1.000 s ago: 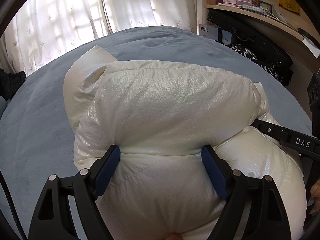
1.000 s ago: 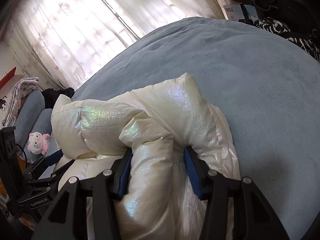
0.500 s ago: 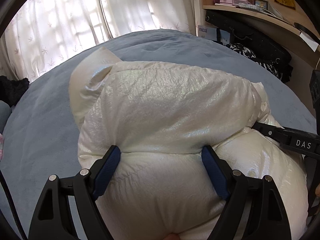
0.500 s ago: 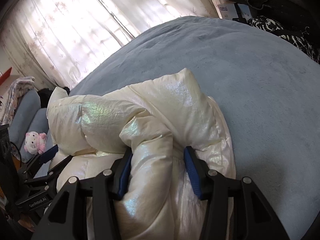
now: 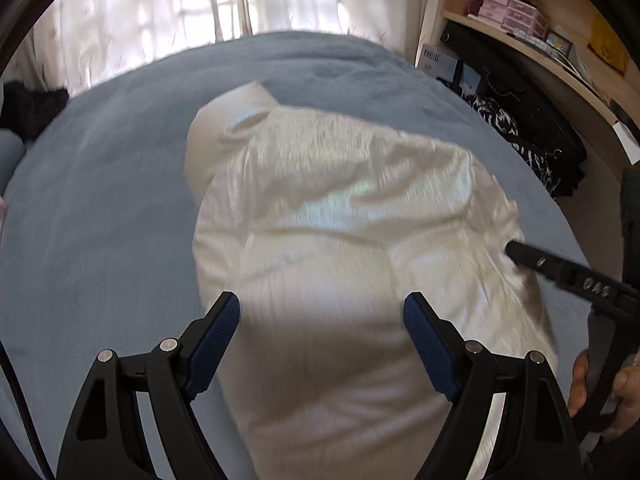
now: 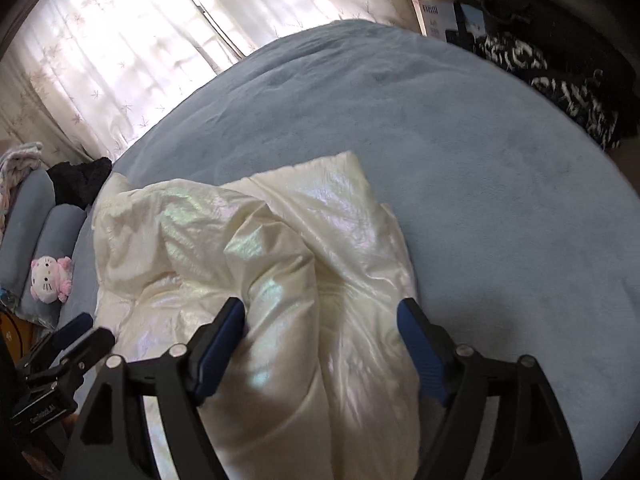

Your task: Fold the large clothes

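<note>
Your left gripper [image 5: 322, 314] and right gripper [image 6: 320, 320]: jaws wide, right just opened, cream puffer jacket [image 5: 340, 240] bulging between both pairs, pads off fabric. Wide bare blue bedspread [image 6: 480, 180] beyond and right of jacket: free passage. Left flank narrower: pillows [image 6: 44, 232], plush toy [image 6: 50, 280], black clothing [image 6: 80, 180]. Right edge blocked by wooden shelf [image 5: 560, 68] and black bags [image 5: 532, 128] (patterned fabric there too). Curtains [image 6: 140, 60] close far side.

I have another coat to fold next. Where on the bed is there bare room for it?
The blue bedspread lies bare between the cream puffer jacket and the curtains, and to the jacket's right. It is crowded by the plush toy and pillows.
</note>
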Demonstrator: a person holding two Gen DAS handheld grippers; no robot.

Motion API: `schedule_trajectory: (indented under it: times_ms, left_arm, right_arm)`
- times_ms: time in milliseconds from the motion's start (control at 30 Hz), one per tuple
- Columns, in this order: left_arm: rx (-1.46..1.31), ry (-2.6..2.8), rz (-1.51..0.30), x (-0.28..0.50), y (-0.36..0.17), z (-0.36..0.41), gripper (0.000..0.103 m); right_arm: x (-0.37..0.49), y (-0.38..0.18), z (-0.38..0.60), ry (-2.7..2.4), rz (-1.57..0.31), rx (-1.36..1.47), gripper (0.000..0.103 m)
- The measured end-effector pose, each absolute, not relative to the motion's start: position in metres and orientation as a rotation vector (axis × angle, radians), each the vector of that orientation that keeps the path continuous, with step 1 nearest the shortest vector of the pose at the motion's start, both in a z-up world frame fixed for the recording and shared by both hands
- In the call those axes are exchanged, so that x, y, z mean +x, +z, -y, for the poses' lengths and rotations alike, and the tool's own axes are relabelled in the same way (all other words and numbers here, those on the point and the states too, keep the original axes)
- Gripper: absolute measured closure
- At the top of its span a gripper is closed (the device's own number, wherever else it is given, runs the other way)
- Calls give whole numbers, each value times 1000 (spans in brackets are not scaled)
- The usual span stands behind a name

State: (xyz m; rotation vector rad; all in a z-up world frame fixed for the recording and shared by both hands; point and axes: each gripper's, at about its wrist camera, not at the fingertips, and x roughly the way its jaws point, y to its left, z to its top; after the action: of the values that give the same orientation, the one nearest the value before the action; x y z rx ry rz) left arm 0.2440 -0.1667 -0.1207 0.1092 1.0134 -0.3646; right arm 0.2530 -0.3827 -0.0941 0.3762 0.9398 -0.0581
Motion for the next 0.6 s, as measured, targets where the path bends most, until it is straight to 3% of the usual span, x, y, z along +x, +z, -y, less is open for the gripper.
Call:
schedule_trajectory:
  times_ms: [133, 400, 600]
  left_arm:
    - [52, -365, -1113, 237, -118, 148, 20]
    - [-73, -312, -1141, 226, -103, 106, 20]
    - [-114, -368, -1162, 227, -106, 91, 20]
  right_arm:
    - [240, -64, 379, -23, -917, 325, 0]
    - [224, -13, 375, 58, -883, 263, 0]
    - [225, -10, 349, 119, -892, 148, 0]
